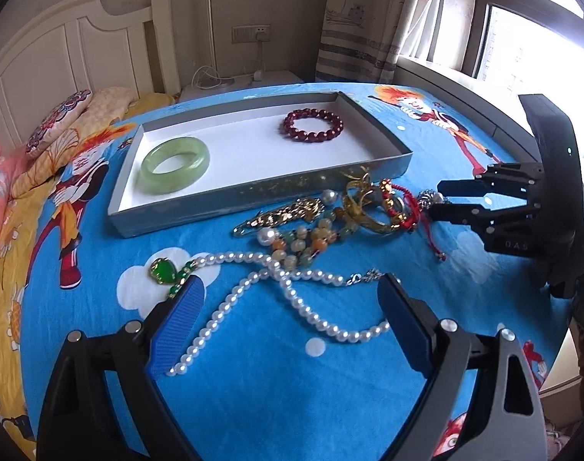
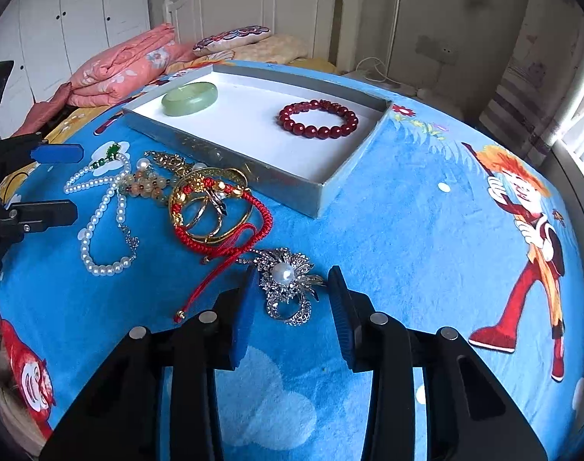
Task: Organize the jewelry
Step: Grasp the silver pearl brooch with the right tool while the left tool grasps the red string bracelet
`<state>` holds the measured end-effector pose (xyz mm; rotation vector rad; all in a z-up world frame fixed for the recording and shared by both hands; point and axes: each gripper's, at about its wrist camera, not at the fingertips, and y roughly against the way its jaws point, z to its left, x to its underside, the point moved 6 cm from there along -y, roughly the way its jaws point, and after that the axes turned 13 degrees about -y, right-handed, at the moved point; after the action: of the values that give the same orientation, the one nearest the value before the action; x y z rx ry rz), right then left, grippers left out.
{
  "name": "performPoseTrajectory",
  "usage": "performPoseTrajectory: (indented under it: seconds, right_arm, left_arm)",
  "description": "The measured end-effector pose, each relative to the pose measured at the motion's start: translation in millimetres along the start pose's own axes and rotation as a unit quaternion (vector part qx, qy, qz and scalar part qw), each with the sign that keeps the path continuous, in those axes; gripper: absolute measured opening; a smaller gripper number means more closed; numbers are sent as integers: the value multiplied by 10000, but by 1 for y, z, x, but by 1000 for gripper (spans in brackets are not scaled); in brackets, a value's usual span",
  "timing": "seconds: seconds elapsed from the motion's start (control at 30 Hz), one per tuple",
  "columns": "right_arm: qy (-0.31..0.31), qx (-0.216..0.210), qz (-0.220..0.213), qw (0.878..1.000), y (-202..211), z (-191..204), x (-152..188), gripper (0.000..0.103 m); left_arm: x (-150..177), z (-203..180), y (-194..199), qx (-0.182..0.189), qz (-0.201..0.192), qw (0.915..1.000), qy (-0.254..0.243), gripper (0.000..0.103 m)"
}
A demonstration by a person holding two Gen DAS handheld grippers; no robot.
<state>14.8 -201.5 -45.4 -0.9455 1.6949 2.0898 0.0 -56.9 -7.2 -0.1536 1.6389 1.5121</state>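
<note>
A grey tray (image 1: 253,199) with a white floor holds a jade bangle (image 1: 175,165) and a red bead bracelet (image 1: 313,126). In front of it lies a tangle of gold bangles (image 2: 211,207), a red cord bracelet (image 2: 253,226), coloured stone beads (image 1: 307,238) and a pearl necklace (image 1: 292,296) with a green pendant (image 1: 163,269). My left gripper (image 1: 290,288) stands wide open over the pearl strand. My right gripper (image 2: 292,280) straddles a silver pearl brooch (image 2: 286,276) lying on the bedspread. Its blue pads sit close beside the brooch, with thin gaps showing.
Everything rests on a blue cartoon-print bedspread (image 2: 407,211). Folded pink bedding (image 2: 119,73) and a patterned cushion (image 2: 234,36) lie toward the white headboard (image 1: 61,50). A window and curtain (image 1: 369,19) border the far right side.
</note>
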Motion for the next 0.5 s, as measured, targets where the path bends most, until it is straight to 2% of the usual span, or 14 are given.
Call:
performPoseTrajectory:
  seconds: [0.13, 0.17, 0.2, 0.27, 0.37, 0.4, 0.5]
  right_arm:
    - [-335, 111, -241, 9991, 16, -9, 5, 36]
    - [-406, 96, -278, 9987, 18, -11, 6, 36]
    - [-477, 43, -327, 9983, 22, -13, 8, 36]
    - [-566, -5, -388, 9976, 27, -14, 9, 36]
    - [-660, -58, -438, 9968, 30, -17, 10, 36]
    - [-684, -74, -460, 9966, 32, -18, 10, 36]
    - [-741, -130, -516, 9958, 34, -19, 11, 36]
  left_arm:
    - [-24, -21, -9, 298, -108, 9995, -62, 90]
    - [-30, -26, -11, 359, -138, 9992, -85, 82]
    - [-35, -32, -14, 445, -144, 9988, -127, 68]
    - [-43, -44, -24, 616, -83, 9979, -201, 54]
    - [-50, -53, -37, 603, -43, 9979, -251, 42]
    - [-51, -55, -40, 605, -32, 9978, -260, 35]
    - [-54, -57, -46, 666, -52, 9975, -238, 29]
